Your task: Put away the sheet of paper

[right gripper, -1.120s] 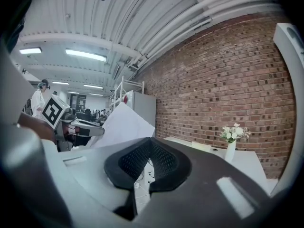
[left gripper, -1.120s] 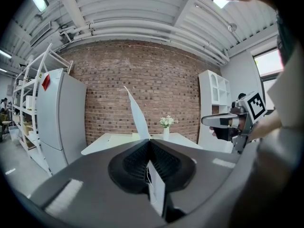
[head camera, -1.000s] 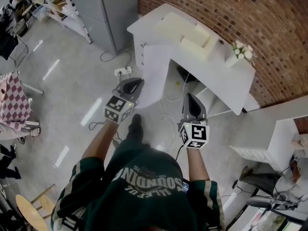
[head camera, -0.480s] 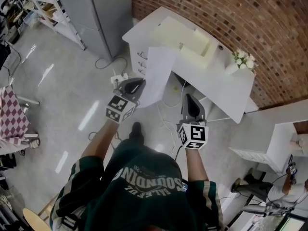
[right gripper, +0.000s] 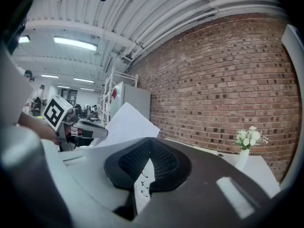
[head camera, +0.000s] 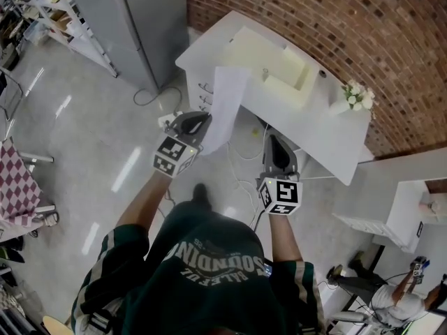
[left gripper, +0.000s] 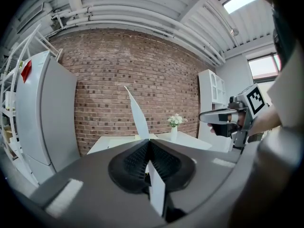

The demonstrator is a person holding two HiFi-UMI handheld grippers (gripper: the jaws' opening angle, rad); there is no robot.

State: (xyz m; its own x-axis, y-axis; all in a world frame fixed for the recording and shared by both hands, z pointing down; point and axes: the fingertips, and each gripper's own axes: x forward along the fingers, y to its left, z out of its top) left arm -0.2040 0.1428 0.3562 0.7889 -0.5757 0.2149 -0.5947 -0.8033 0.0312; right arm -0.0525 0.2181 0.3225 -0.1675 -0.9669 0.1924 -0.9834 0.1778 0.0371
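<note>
1. The left gripper (head camera: 198, 122) has its jaws clamped on the lower edge of the sheet of paper (head camera: 225, 103). The pinched strip is hidden between the pads.
2. The sheet rises up and forward from those jaws. In the head view it covers part of the front left corner of the white desk (head camera: 328, 128). The left gripper view shows it almost edge-on, as a thin sliver.
3. The right gripper (head camera: 276, 142) has its jaws closed together with nothing between them. It is held to the right of the paper, clear of it.
4. The flowers (head camera: 356, 96) at the desk's right end are small and blurred.

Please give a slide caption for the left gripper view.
Left gripper shut on a sheet of paper, white desk and brick wall ahead.
</note>
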